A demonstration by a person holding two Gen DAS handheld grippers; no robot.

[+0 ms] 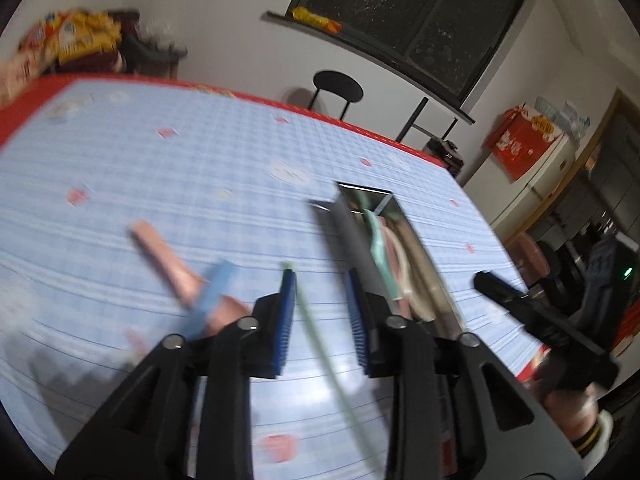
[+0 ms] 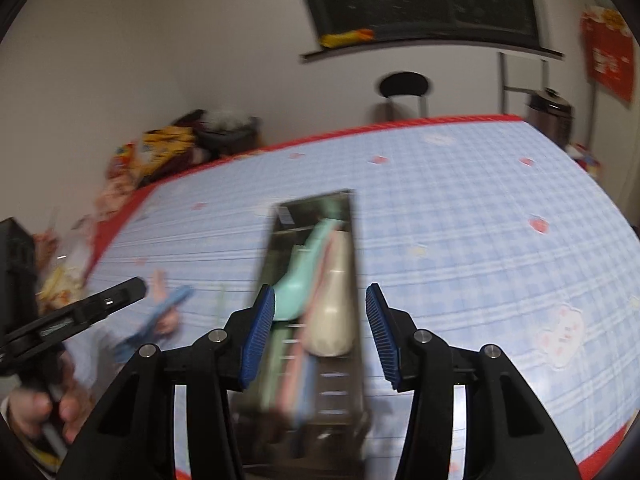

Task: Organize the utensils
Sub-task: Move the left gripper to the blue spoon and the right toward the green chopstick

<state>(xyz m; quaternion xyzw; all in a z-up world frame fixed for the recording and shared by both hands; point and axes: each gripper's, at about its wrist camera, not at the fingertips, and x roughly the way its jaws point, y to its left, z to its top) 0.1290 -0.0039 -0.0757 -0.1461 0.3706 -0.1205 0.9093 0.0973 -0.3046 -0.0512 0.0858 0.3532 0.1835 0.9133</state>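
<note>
Blue-checked cloth with a red border covers the tabletop (image 1: 168,168), and a dark window (image 1: 420,12) fills the wall behind it.

Your left hand-held gripper (image 1: 322,316) tilts down toward the cloth, its blue pads (image 1: 285,320) parted. A thin pale green stick (image 1: 320,328) runs diagonally through the gap between them; neither pad presses on it, so it is released, though motion blur keeps you from telling whether it lies flat on the cloth. In the right wrist view your left hand (image 2: 36,412) wraps the handle low at the left edge, well to the left of the metal tray (image 2: 340,392).

Your right hand-held gripper (image 2: 322,336) also points downward, jaws spread and holding nothing, hanging over the near end of the tray. That long, narrow metal tray stands lengthwise away from you and holds a mint green utensil (image 2: 300,280), a cream spoon (image 2: 334,320) just right of it, and pink and blue handles below them.

Left of the tray, loose on the cloth, a pink utensil (image 1: 168,264) and a blue utensil (image 1: 212,296) cross one another, just left of the green stick. Beyond the tray's far end, a black stool (image 1: 338,88) stands at the wall, and snack bags (image 1: 76,36) are piled at the far left corner.
</note>
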